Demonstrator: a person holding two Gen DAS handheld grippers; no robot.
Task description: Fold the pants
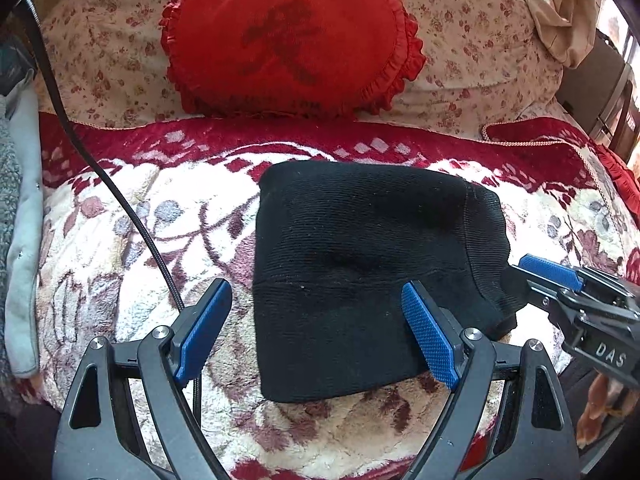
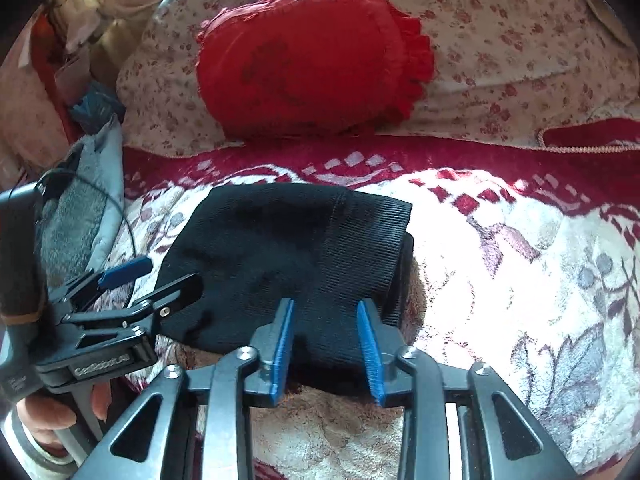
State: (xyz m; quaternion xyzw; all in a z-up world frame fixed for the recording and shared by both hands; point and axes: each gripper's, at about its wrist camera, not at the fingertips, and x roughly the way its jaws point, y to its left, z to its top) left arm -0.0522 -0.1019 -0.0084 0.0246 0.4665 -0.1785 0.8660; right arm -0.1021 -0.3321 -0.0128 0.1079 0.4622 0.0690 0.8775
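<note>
A bed fills both views, spread with a plush cream blanket (image 1: 120,240) patterned in dark red flowers and bordered in deep red. Behind it a floral quilt (image 1: 460,40) is heaped up, with a frilled red cushion (image 1: 288,40) leaning on it. A grey cloth (image 1: 24,240) lies along the left edge, and a black cable (image 1: 100,176) trails over the blanket.

The pants (image 1: 360,260) are black knit, folded into a compact, roughly square bundle lying flat on the blanket. Its ribbed band forms the right-hand end, so the bundle runs slightly longer left to right.

The left gripper (image 1: 316,336) hangs over the bundle's near left part, jaws wide apart, holding nothing. The right gripper (image 2: 326,344) sits at the near edge of the ribbed end, jaws narrowly parted over the fabric; whether its pads (image 2: 370,352) touch the cloth cannot be told.
</note>
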